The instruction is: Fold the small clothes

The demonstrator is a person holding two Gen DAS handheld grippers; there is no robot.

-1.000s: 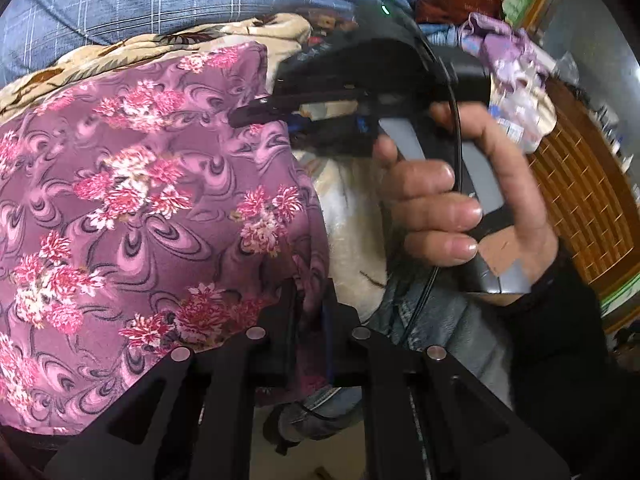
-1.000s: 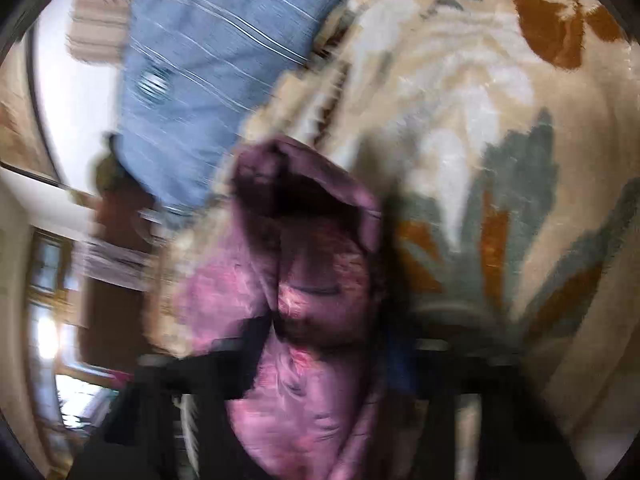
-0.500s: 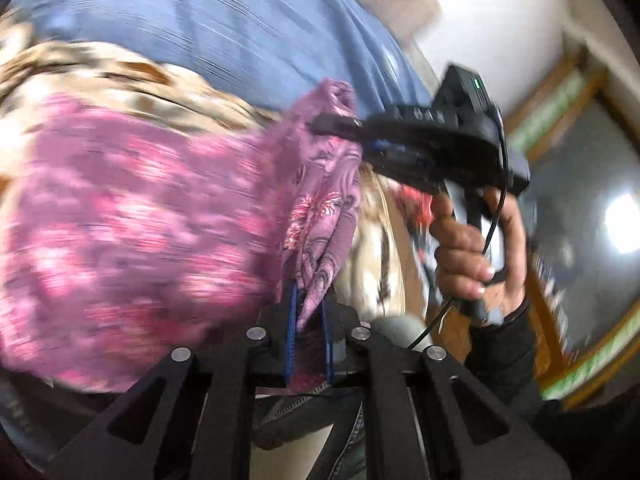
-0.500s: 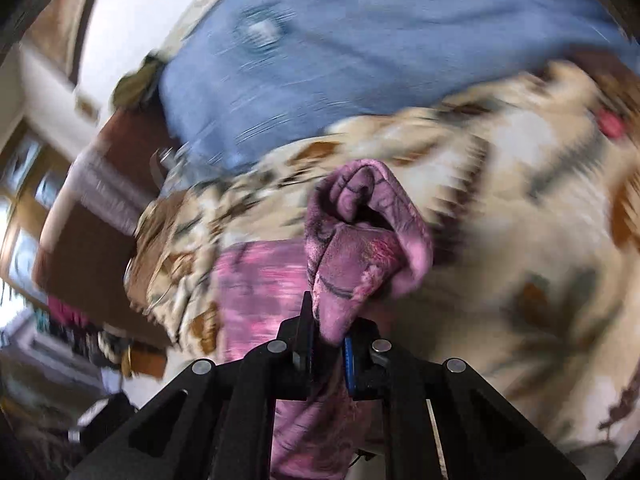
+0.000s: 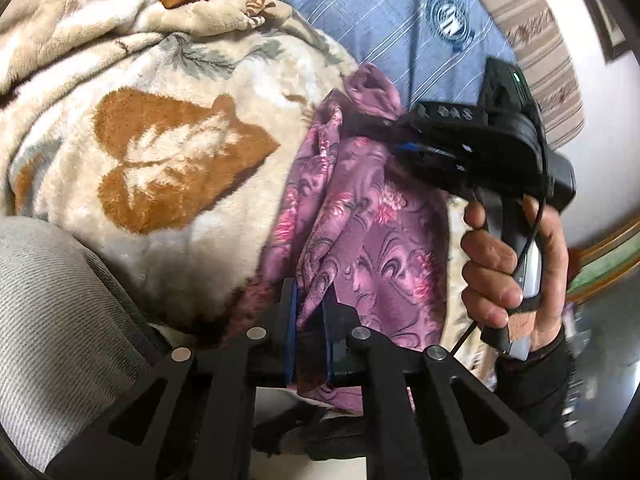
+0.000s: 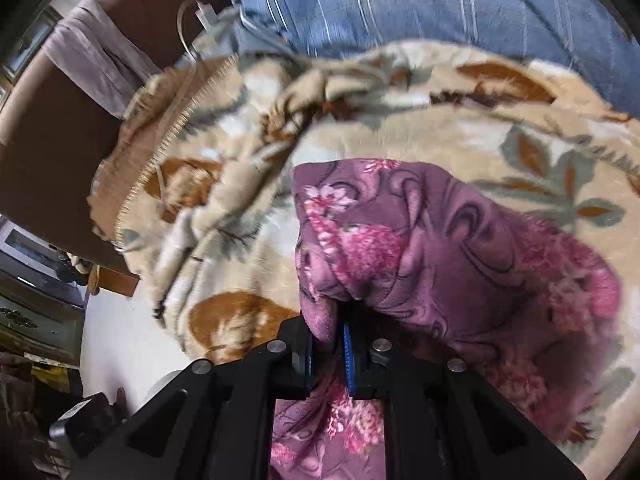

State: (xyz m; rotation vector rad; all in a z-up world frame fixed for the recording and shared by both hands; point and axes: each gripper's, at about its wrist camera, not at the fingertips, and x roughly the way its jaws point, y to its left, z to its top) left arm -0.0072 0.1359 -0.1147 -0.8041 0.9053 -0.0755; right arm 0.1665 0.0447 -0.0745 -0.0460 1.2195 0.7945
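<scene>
Purple floral garment [image 5: 360,216] held up over the plush blanket [image 5: 168,152], pinched at two spots. Left gripper [image 5: 310,312] clamped on a bunched fold of the cloth, blue-lined jaws nearly together with the fabric squeezed between them and trailing out below. Right gripper [image 5: 360,124], seen from the left wrist camera, gripping another bunch of the same garment farther from that camera, just in front of the blue striped pillow [image 5: 380,12]. Held by a hand [image 5: 516,264] wrapped around the grey handle, a black sleeve [image 5: 532,376] at the wrist and a thin black cable running down past the fingers.

From the right wrist camera: right gripper [image 6: 326,348] closed on a thick wad of the purple cloth, jaws pressed against it from both sides. Rest of the garment [image 6: 440,264] spreading out to the right of the jaws, over the blanket [image 6: 520,148]; whether touching it cannot be told. Blanket cream with rust-brown and grey-green leaf shapes, rumpled into ridges beyond the garment. Blue striped pillow [image 6: 400,4] lying past the blanket's far edge. Grey ribbed fabric [image 5: 52,320] left of the left gripper, beside the blanket. Brown furniture [image 6: 52,128] with a pale cloth [image 6: 96,60] draped over it, left of the blanket.
</scene>
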